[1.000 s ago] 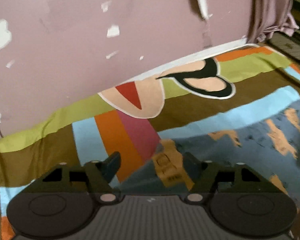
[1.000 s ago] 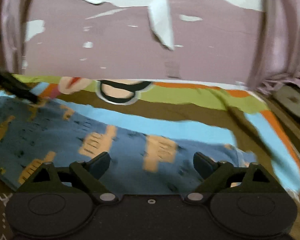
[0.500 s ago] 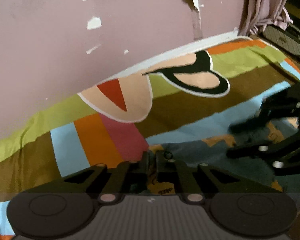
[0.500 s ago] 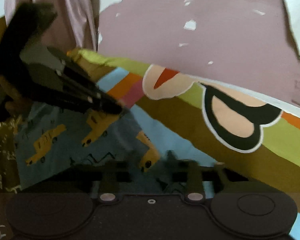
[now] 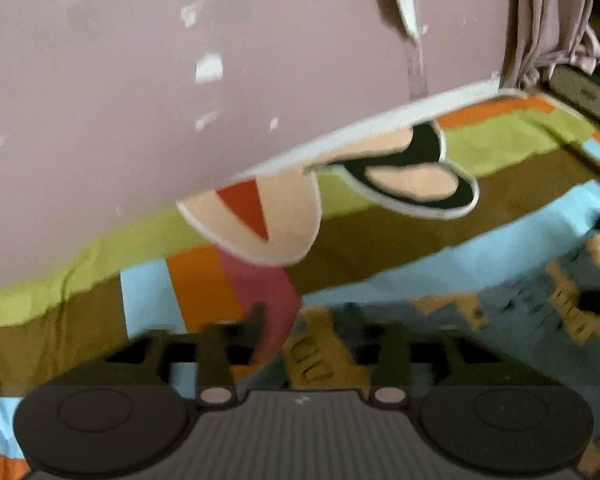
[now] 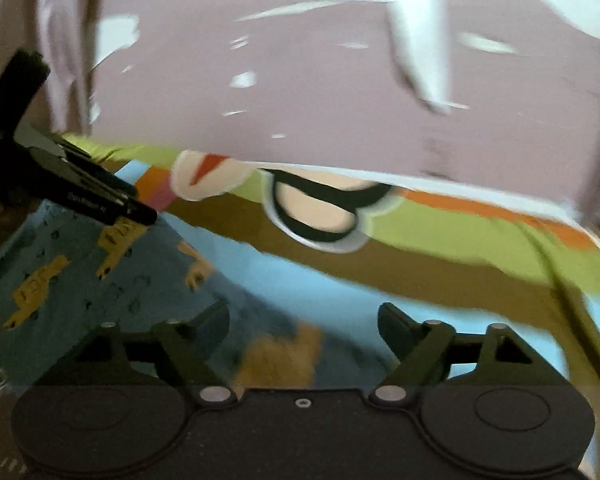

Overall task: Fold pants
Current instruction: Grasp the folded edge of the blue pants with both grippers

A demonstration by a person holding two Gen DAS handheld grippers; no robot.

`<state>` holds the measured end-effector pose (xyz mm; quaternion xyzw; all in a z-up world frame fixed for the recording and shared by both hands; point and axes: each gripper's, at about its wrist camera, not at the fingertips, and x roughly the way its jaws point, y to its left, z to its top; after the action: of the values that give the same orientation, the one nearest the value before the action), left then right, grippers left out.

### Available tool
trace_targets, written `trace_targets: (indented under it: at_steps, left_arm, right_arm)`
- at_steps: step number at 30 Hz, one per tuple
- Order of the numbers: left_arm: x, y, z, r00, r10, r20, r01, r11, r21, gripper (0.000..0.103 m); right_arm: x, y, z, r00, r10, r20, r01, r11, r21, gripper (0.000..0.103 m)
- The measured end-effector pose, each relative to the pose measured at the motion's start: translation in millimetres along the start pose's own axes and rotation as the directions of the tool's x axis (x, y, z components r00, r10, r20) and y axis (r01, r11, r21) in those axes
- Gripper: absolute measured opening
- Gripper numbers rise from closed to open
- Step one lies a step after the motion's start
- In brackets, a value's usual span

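I see a bed with a bright striped sheet: green, brown, blue, orange. Behind it is a pink wall with white chipped spots. The blue pants with yellow cars lie flat on the sheet. My left gripper and right gripper are both opening over the pants, pinching nothing.

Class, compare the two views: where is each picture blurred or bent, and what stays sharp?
Left wrist view: the fingers and pants smear with motion; the wall bows with fisheye distortion. Right wrist view: bedspread streaks at right; the right gripper stays sharper.
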<state>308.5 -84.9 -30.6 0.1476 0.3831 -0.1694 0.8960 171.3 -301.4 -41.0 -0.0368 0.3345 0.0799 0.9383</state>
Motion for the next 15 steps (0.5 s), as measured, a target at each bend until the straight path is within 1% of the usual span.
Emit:
trace_targets:
  at_steps: [1,2,4,6,7,9,11,12,14,15]
  left_arm:
    - [-5,-6,2,1.0,-0.014,0.027,0.013,1.0,0.01,0.07]
    - [-10,-17,5,0.998,-0.038,0.048,0.037,0.999,0.03,0.071]
    - [-15,-40,13,0.994,-0.09,0.069,0.085,0.994,0.071,0.077]
    - [-19,-73,24,0.985,-0.149,0.089,0.138,0.983,0.12,0.082]
    - [-20,-92,31,0.98,-0.177,0.095,0.162,0.975,0.15,0.082]
    - [-21,-130,44,0.968,-0.234,0.092,0.21,0.954,0.216,0.082]
    - [-19,-168,55,0.956,-0.284,0.072,0.251,0.92,0.3,0.082]
    - [-17,-189,60,0.951,-0.302,0.06,0.263,0.898,0.352,0.082]
    - [-11,-226,67,0.945,-0.324,0.042,0.271,0.851,0.449,0.082]
    - [-8,-244,70,0.942,-0.335,0.03,0.278,0.825,0.492,0.082]
  right_arm:
    - [-14,-6,-9,0.999,-0.044,-0.011,0.044,0.997,0.057,0.099]
    - [-30,-11,-21,0.995,-0.095,-0.021,0.097,0.987,0.128,0.101]
    - [-57,-24,-41,0.986,-0.166,-0.033,0.168,0.946,0.278,0.102]
    - [-82,-40,-65,0.971,-0.232,-0.049,0.23,0.87,0.437,0.102]
    - [-92,-48,-76,0.965,-0.256,-0.051,0.247,0.834,0.493,0.102]
    - [-102,-62,-95,0.954,-0.295,-0.061,0.278,0.782,0.558,0.102]
    - [-105,-80,-106,0.948,-0.303,-0.093,0.296,0.744,0.598,0.099]
    - [-106,-88,-110,0.949,-0.299,-0.099,0.292,0.719,0.63,0.095]
    - [-107,-105,-118,0.952,-0.292,-0.096,0.272,0.658,0.702,0.091]
    - [-107,-111,-120,0.953,-0.288,-0.091,0.261,0.638,0.725,0.088]
